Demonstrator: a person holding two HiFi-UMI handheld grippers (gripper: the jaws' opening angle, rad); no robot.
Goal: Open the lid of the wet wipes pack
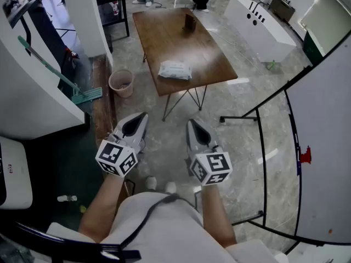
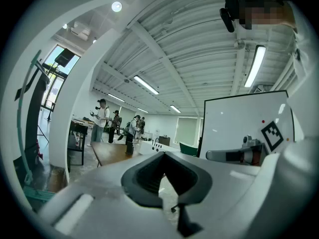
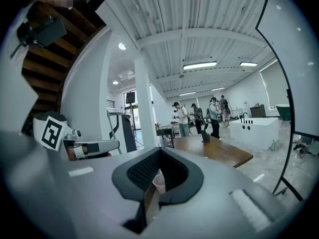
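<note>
The wet wipes pack (image 1: 174, 70), white and flat, lies near the front edge of a brown wooden table (image 1: 164, 37). Both grippers hang over the floor well short of that table and point toward it. My left gripper (image 1: 143, 116) is shut with nothing in it, and so is my right gripper (image 1: 191, 123). In the left gripper view the left gripper (image 2: 164, 156) shows its jaws together, with the table (image 2: 110, 153) beyond. The right gripper (image 3: 158, 151) looks shut too in the right gripper view, the table (image 3: 219, 151) ahead. I cannot make out the pack in either gripper view.
A small dark object (image 1: 190, 22) stands at the table's far end. A pink bucket (image 1: 122, 83) and a green broom (image 1: 82, 95) sit left of the table. A whiteboard on a black frame (image 1: 323, 119) fills the right; a white tub (image 1: 258, 21) lies beyond. Several people (image 3: 197, 116) stand far back.
</note>
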